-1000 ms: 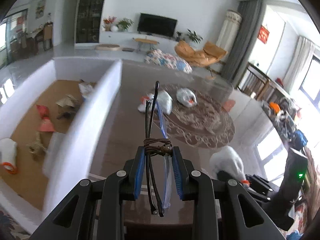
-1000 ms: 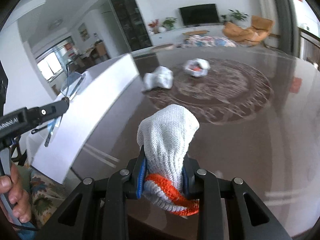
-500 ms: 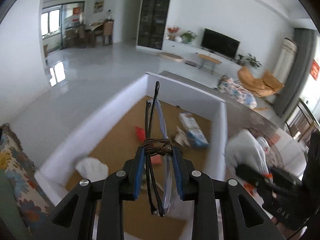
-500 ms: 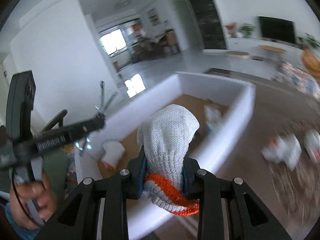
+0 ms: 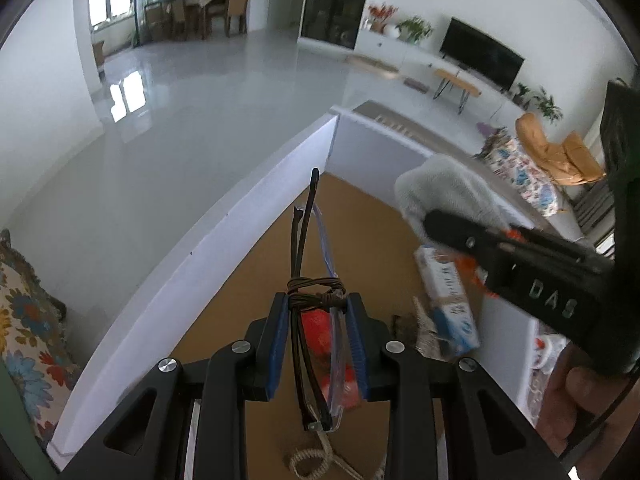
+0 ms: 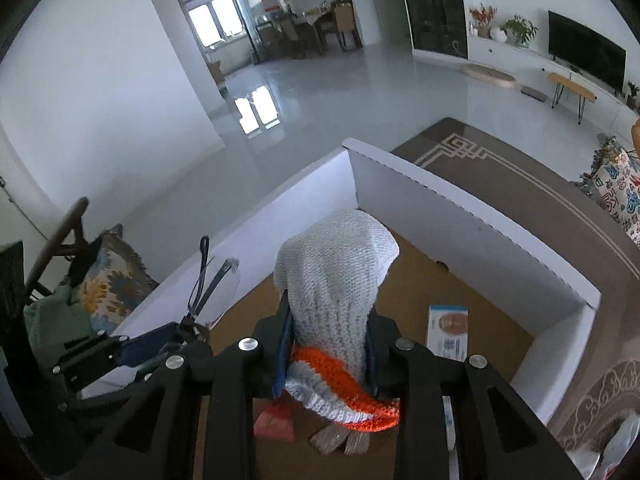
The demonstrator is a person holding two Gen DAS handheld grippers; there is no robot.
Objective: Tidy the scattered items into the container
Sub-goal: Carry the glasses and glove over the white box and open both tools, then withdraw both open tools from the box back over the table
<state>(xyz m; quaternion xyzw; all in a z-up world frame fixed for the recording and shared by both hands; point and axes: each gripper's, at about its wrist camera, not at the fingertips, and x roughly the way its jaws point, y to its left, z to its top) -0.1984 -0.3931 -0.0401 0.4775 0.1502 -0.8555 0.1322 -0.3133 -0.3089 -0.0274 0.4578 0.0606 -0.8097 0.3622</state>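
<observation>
My left gripper [image 5: 316, 308] grips folded glasses [image 5: 304, 248] bound with brown cord, over the brown floor of the white box [image 5: 224, 248]; its jaws are opening, the glasses still between the blue pads. Seen from the right wrist, that gripper [image 6: 188, 328] and the glasses [image 6: 208, 276] hang at the box's left wall. My right gripper [image 6: 328, 320] holds a white knit glove with an orange cuff [image 6: 336, 272] above the box [image 6: 460, 216]; its jaws are opening too, glove still pinched. The left wrist view has this glove [image 5: 444, 188] at the right.
Inside the box lie a blue-and-white carton [image 6: 448, 330], a red packet [image 6: 274, 422] and a coiled cord [image 5: 308, 460]. The box stands on a brown patterned table [image 6: 520, 184]. A flowered cushion on a chair [image 6: 104, 280] sits left of the box.
Both grippers swung left from the table to above the box, carrying the glasses and the glove. The right gripper's pads stand slightly wider apart than before.
</observation>
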